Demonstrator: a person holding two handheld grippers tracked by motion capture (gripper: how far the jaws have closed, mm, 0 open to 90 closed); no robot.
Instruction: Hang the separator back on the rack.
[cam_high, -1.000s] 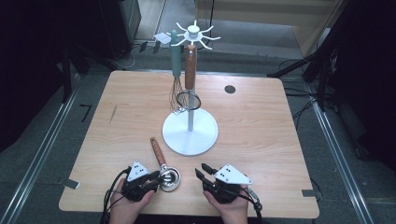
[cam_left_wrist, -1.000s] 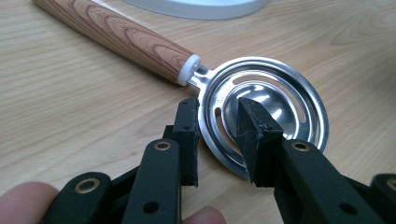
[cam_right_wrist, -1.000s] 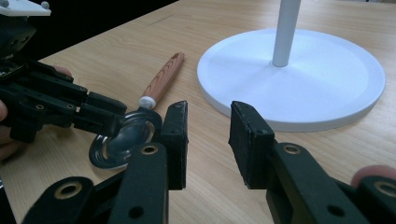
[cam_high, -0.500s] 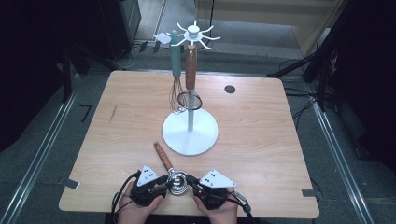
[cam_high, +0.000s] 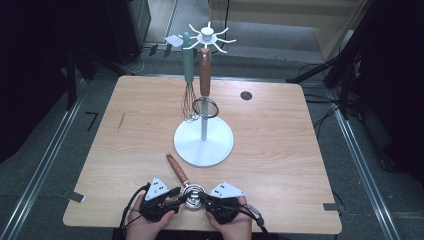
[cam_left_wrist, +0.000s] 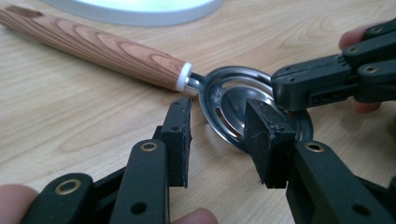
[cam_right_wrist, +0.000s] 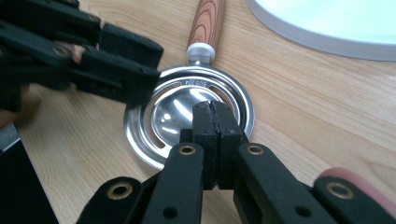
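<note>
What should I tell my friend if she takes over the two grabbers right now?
Left gripper: jaws open and just been opening, at the near rim of the egg separator, pads not pressing.
Right gripper: jaws shut at the rim's other side; whether they pinch it is unclear.
Things: the egg separator lies flat on the table, in front of the white rack.
Done: a whisk and a strainer hang on the rack.
Left: probably grip the separator, lift it and hang it too.
</note>
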